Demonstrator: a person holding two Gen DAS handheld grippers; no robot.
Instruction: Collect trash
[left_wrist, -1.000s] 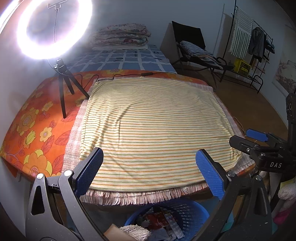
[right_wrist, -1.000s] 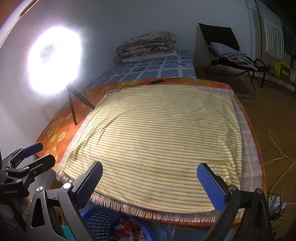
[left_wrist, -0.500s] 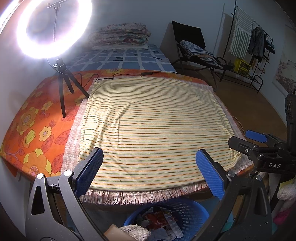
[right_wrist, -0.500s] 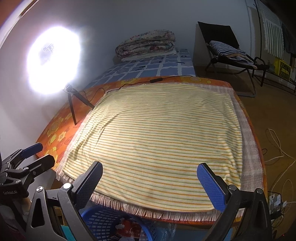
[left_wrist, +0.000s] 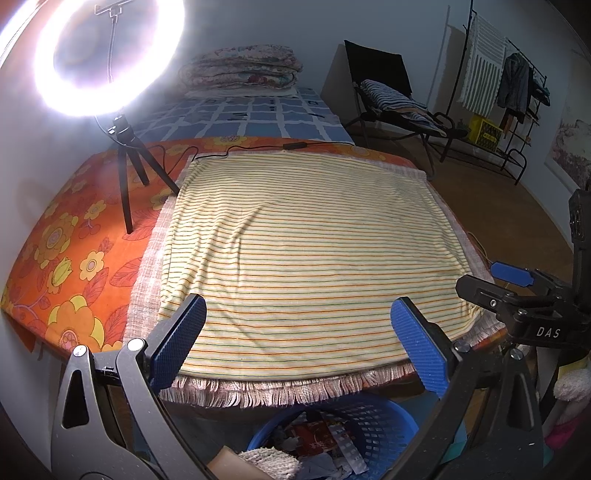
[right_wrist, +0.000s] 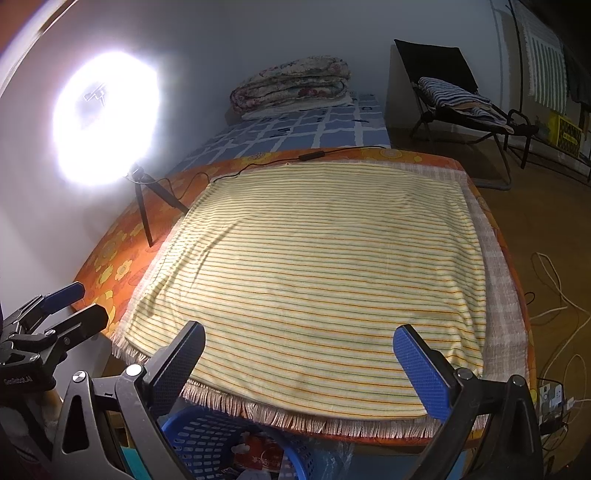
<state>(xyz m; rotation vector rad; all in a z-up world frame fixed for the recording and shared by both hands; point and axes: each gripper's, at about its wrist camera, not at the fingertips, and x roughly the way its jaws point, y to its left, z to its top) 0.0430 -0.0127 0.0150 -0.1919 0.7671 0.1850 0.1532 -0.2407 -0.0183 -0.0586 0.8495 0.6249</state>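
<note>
my view: left gripper (left_wrist: 299, 336) wide, right gripper (right_wrist: 299, 360) wide too, both holding nothing; trash (left_wrist: 317, 443) sits in blue basket (left_wrist: 376, 424), near edge, below fingers, under striped cloth (left_wrist: 306, 251) fringe

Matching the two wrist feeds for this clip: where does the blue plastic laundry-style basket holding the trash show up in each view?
Left wrist view: blue plastic slotted basket at bottom centre, below the fringed cloth edge.
Right wrist view: same basket at bottom left of centre, partly behind the hand-held gripper's finger.
Shared landmark: lit white ring light on a black tripod, upper left.
</note>
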